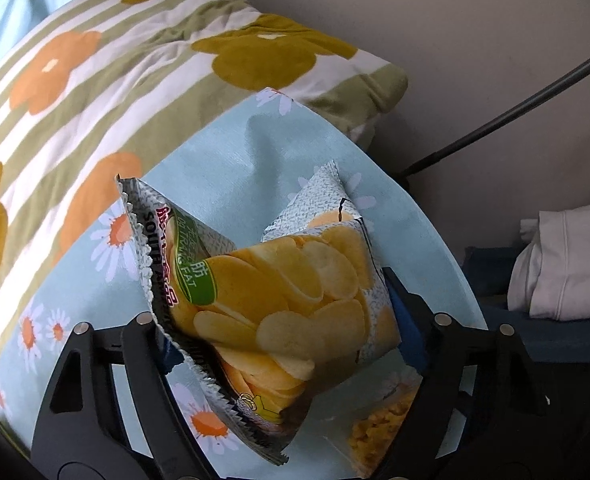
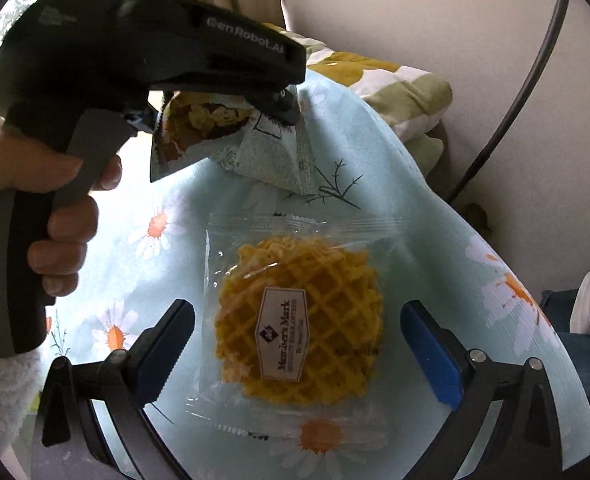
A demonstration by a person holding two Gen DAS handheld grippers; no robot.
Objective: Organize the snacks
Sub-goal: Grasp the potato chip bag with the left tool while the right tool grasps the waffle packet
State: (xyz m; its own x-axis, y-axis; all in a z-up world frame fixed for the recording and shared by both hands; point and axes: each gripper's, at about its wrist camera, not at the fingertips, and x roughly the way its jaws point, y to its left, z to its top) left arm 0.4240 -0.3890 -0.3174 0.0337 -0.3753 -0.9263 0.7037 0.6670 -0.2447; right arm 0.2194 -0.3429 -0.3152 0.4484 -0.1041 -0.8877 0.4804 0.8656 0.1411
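My left gripper is shut on a bag of potato chips and holds it above the pale blue daisy tablecloth. In the right wrist view the left gripper shows with the chip bag hanging from its fingers. My right gripper is open, with its blue pads on either side of a clear-wrapped waffle cookie that lies flat on the tablecloth. The pads stand apart from the wrapper. A corner of the waffle packet shows below the chip bag in the left wrist view.
A folded flower-print quilt lies behind the table, also seen in the right wrist view. A beige wall and a dark pole stand to the right. White clothing lies on a dark surface at right.
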